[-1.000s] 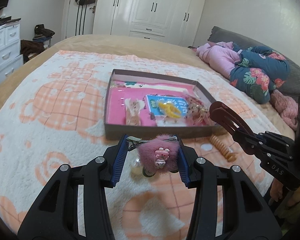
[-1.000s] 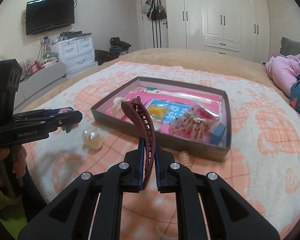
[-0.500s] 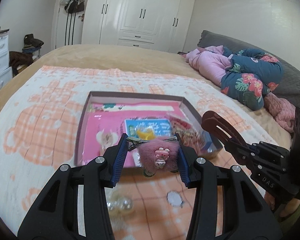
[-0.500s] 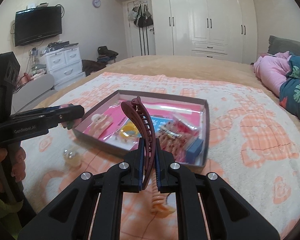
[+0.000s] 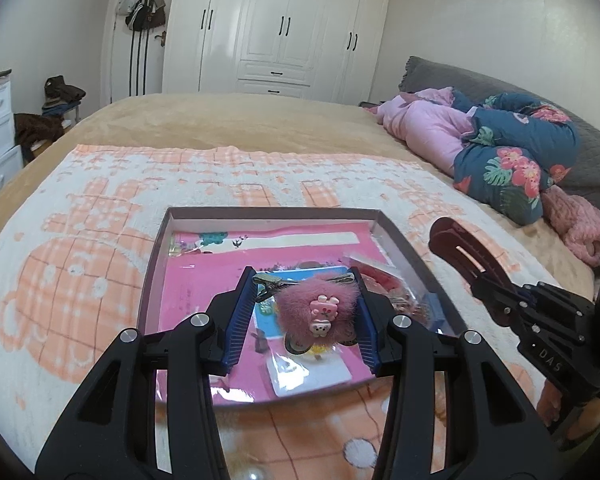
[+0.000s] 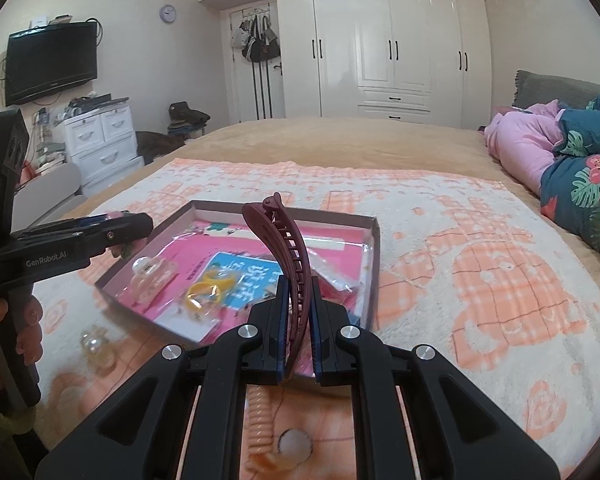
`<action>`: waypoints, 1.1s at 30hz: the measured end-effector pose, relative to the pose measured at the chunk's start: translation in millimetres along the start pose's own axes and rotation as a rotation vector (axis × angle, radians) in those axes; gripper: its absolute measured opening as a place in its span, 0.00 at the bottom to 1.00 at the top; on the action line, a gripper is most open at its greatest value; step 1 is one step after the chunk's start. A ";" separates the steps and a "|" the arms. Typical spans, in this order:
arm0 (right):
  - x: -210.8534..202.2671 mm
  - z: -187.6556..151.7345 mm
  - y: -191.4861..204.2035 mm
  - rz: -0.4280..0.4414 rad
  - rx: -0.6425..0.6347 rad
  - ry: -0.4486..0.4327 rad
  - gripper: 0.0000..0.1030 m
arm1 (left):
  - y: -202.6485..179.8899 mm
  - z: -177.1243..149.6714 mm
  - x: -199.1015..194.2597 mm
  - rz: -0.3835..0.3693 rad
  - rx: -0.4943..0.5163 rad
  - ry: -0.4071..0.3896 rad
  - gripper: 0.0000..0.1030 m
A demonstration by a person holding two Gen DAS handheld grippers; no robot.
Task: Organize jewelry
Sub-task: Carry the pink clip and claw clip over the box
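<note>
My left gripper (image 5: 306, 312) is shut on a fluffy pink hair clip (image 5: 318, 310) with a small cartoon charm, held above the near part of the shallow cardboard box (image 5: 152, 264). My right gripper (image 6: 298, 320) is shut on a long maroon banana hair clip (image 6: 288, 252), upright over the box's near right corner (image 6: 374, 264). The maroon clip also shows at the right of the left wrist view (image 5: 466, 256). The left gripper shows at the left of the right wrist view (image 6: 112, 232). The box holds pink packets, a blue card, a yellow clip (image 6: 208, 286) and a clear claw clip (image 6: 150, 274).
A clear beaded item (image 6: 96, 346) and a peach spiral hair tie (image 6: 260, 420) lie on the orange-and-white blanket (image 6: 480, 280) in front of the box. Folded pink and floral bedding (image 5: 500, 148) lies at the far right. White drawers (image 6: 100, 140) stand beyond the bed's left edge.
Both grippers have moved forward and up with their clips, from in front of the box to above its near part. Their grips have not changed.
</note>
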State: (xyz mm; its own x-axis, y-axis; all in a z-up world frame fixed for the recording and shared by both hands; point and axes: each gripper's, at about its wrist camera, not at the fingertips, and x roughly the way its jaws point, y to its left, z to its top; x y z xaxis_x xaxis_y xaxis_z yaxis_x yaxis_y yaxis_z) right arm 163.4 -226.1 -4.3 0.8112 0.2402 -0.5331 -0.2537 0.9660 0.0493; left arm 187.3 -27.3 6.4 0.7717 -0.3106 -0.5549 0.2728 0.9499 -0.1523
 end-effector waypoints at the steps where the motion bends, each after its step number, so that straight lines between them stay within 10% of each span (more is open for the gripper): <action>1: 3.2 0.7 -1.1 -0.003 0.000 0.003 0.09 | 1.2 0.8 2.7 0.004 -0.001 0.003 0.36; 33: 82.8 -6.6 31.9 0.032 -0.099 0.179 0.09 | 37.7 -4.4 63.1 0.068 -0.057 0.134 0.36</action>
State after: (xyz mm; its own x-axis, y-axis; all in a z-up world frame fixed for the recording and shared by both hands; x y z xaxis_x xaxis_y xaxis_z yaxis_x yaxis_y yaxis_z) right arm 219.0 -176.0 -52.5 0.6975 0.2418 -0.6745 -0.3358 0.9419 -0.0095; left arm 243.7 -10.9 -37.9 0.7028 -0.2421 -0.6689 0.1869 0.9701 -0.1548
